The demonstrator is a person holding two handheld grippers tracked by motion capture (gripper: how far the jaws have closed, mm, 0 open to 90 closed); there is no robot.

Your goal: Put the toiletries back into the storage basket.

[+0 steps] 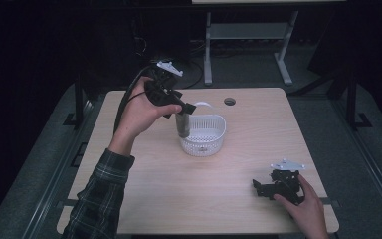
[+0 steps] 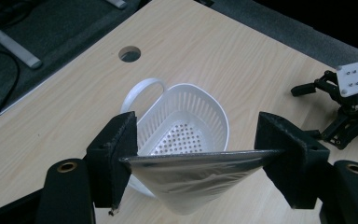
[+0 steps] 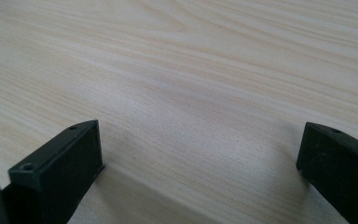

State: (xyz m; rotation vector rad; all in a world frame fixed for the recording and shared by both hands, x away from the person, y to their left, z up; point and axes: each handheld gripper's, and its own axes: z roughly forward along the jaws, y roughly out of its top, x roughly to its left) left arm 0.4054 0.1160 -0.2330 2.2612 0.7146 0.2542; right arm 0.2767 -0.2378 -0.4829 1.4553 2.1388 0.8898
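The high view looks forward and down over the whole table point(image 1: 258, 149). The left gripper view hangs close above the white basket point(image 2: 200, 112), also seen from above. The right gripper view skims the bare tabletop.

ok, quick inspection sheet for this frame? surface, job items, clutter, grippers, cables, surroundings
Surface: light wood table with a round grommet hole.
Job's things: white perforated basket with a loop handle, standing mid-table; a grey pouch held above it.
Clutter: nothing seen.
Grippers: left gripper raised, jaws clamped on the pouch's edges; right gripper low at the table's near right, jaws apart with nothing between them.
Cables: black cable trailing from the left gripper.
Surroundings: dark room, grey floor, a white desk frame beyond the table.
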